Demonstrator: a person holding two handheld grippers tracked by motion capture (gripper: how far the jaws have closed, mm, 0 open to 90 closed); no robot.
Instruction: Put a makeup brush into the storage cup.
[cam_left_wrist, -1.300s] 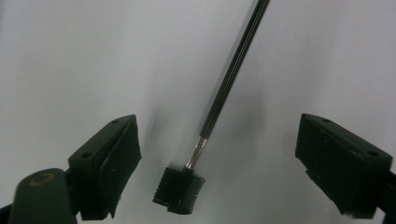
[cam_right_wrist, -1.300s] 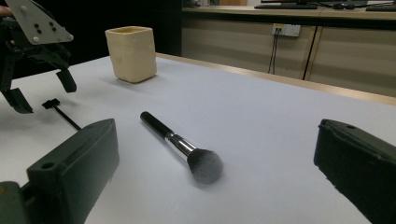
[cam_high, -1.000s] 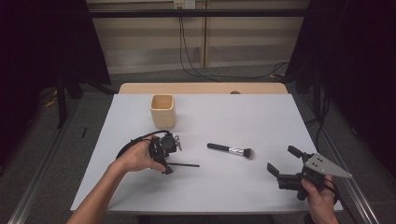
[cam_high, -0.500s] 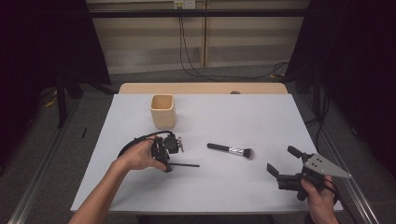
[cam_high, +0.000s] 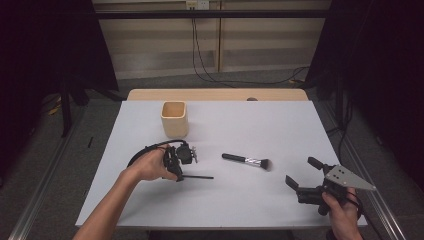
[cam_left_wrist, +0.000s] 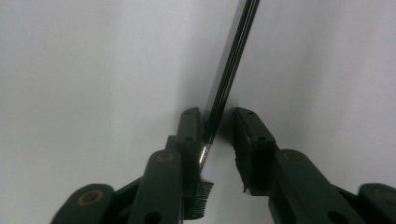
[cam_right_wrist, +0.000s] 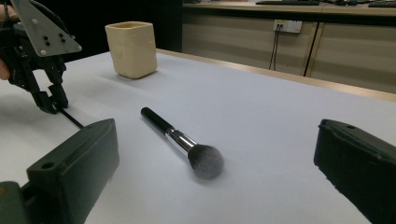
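High view: looking forward and down from above the person's side, taking in the whole white table (cam_high: 240, 125).
Left gripper view: pointing straight down, very close to the tabletop.
Right gripper view: sitting low, facing across the table.
Shared: high and right gripper views are both showing the makeup brush (cam_high: 247, 161) (cam_right_wrist: 180, 140) and beige cup (cam_high: 174, 119) (cam_right_wrist: 131, 49).

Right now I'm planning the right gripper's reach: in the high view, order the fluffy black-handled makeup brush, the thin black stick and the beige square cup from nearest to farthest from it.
From the right gripper:
1. Fluffy black-handled makeup brush, mid-table, to the gripper's left.
2. Thin black stick, farther left, lying between the left gripper's jaws.
3. Beige square cup, far left, toward the table's back.
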